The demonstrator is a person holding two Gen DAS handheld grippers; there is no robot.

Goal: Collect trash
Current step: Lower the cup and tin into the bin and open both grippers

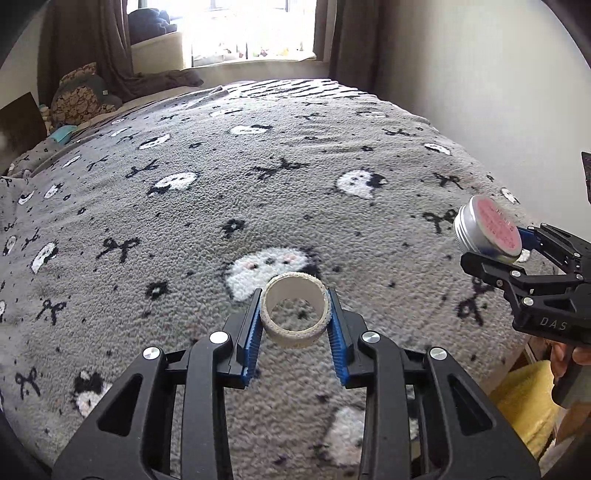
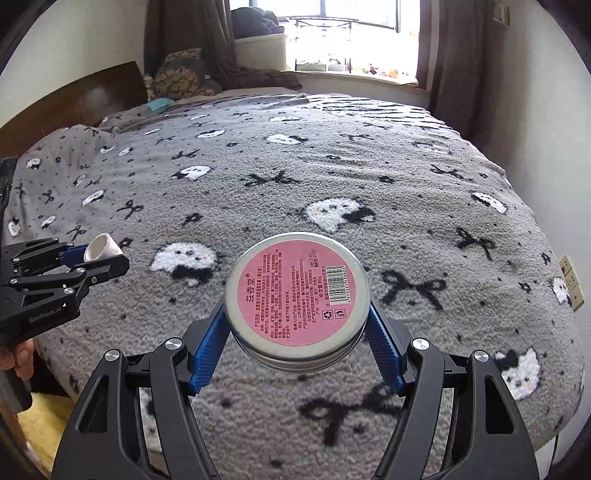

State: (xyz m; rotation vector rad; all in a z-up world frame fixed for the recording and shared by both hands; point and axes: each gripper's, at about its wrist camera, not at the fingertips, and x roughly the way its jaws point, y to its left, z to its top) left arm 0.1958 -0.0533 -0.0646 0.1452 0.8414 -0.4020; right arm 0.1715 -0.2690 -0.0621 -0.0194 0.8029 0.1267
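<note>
Two handheld grippers raised over a bed, each loaded with a piece of trash. Left gripper (image 1: 293, 295), blue ribbed pads clamped on either side of an empty tape roll (image 1: 294, 310), a pale cardboard ring held clear of the grey blanket (image 1: 207, 206), its hollow middle showing the fleece beneath. Same roll (image 2: 103, 252) seen from the right wrist view at far left, pinched at the tip of the left gripper (image 2: 94, 258), a hand (image 2: 18, 360) wrapped around the black handle below. Right gripper (image 2: 295, 306), jaws spread wide but pressed tight against the rim of a round metal tin (image 2: 295, 299), pink label with printed text and a barcode facing the camera, tin lifted off the bedding and tilted. Same tin (image 1: 487, 230) visible from the left wrist view at right, threaded silver side turned outward, gripped by the right gripper (image 1: 496, 243), fingers of a hand (image 1: 569, 356) partly in view on its handle. Blanket patterned with white cat faces and black bows, spread across the whole bed. Beyond it, a bright window (image 2: 354, 22) flanked by brown curtains (image 2: 443, 48), a patterned cushion (image 2: 177, 79) near a dark wooden headboard (image 2: 74, 99) at left, and wall sockets (image 2: 570, 277) at right.
</note>
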